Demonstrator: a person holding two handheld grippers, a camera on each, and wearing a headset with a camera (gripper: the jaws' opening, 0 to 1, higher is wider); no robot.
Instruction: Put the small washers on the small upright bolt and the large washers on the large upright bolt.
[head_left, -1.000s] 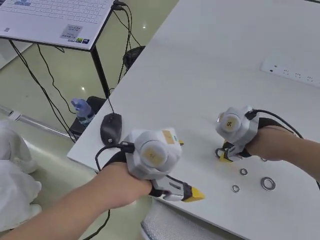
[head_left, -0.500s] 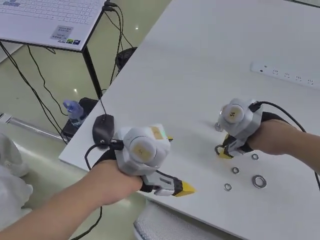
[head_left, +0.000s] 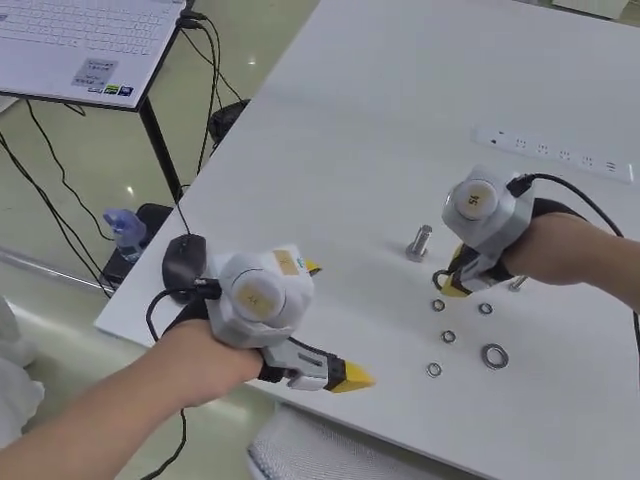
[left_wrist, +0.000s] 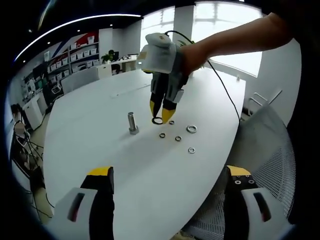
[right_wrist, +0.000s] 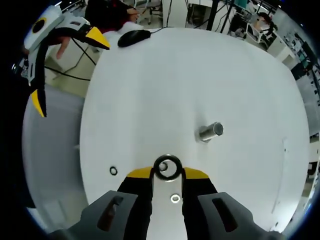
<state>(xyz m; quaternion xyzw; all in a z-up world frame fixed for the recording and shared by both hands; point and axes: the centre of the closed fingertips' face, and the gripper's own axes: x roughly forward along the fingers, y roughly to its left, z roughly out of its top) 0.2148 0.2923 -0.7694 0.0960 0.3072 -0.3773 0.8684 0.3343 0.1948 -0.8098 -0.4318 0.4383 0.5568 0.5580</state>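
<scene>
My right gripper (head_left: 452, 284) is shut on a large washer (head_left: 440, 280), held just above the table and a little to the right of the large upright bolt (head_left: 420, 242). In the right gripper view the large washer (right_wrist: 167, 166) sits between the yellow tips, and the bolt (right_wrist: 211, 131) lies ahead to the right. Several small washers (head_left: 448, 336) and one large washer (head_left: 494, 355) lie on the white table below that gripper. A thin upright piece (head_left: 517, 284) stands partly hidden behind the right hand. My left gripper (head_left: 332, 322) hangs open near the table's front edge, nothing between its jaws.
A black mouse (head_left: 183, 262) with its cable lies at the table's left corner. A white power strip (head_left: 555, 156) sits at the far right. A laptop (head_left: 70, 40) stands on a side stand to the left. A grey chair (head_left: 300, 450) is below the front edge.
The head camera has swung. The right gripper has risen slightly with the large washer, uncovering the large bolt and a small washer. The left gripper stays open in place.
</scene>
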